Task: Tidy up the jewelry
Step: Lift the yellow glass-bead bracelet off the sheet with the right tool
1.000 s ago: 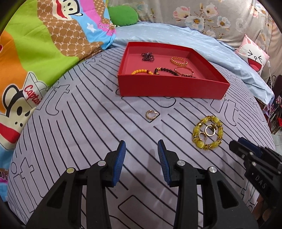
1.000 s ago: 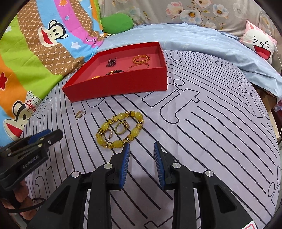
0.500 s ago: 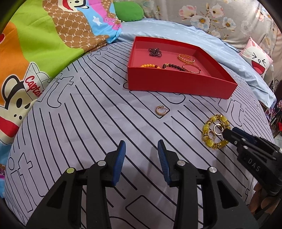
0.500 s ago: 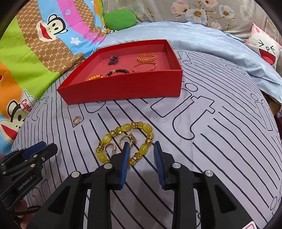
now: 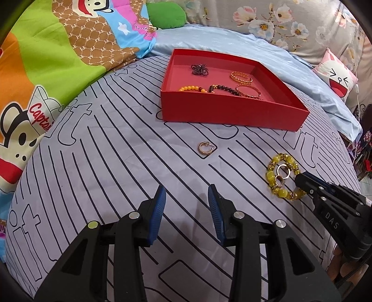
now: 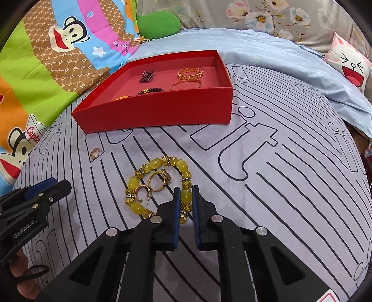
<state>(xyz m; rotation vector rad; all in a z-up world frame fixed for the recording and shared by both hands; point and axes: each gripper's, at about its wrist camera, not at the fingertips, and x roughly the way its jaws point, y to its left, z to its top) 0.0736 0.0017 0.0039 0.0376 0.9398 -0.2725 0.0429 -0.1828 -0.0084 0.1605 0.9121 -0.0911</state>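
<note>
A yellow bead bracelet (image 6: 155, 162) lies on the striped grey sheet, ringed around a gold ring (image 6: 157, 183) and a gold hoop (image 6: 139, 192). My right gripper (image 6: 186, 189) is closing tight on the bracelet's near side, and its blue pads press one yellow bead. From the left wrist view the same bracelet (image 5: 270, 177) shows at the right gripper's (image 5: 298, 178) tip. My left gripper (image 5: 187, 189) stands open above bare sheet with nothing between its fingers. A small gold ring (image 5: 204, 148) lies ahead of it, short of the red box (image 5: 232, 111).
The red box (image 6: 158, 111) holds several bracelets and a dark beaded piece. A cartoon quilt (image 5: 46, 58) rises at the left, with a green cushion (image 5: 166, 15) and a floral pillow behind. A pale blue sheet (image 6: 279, 58) and a cat-face pillow (image 6: 351, 67) lie at the right.
My right gripper moved forward over the bracelet's near beads and its jaws came together on one. The left gripper's view shifted a little; its jaws stayed as wide as before.
</note>
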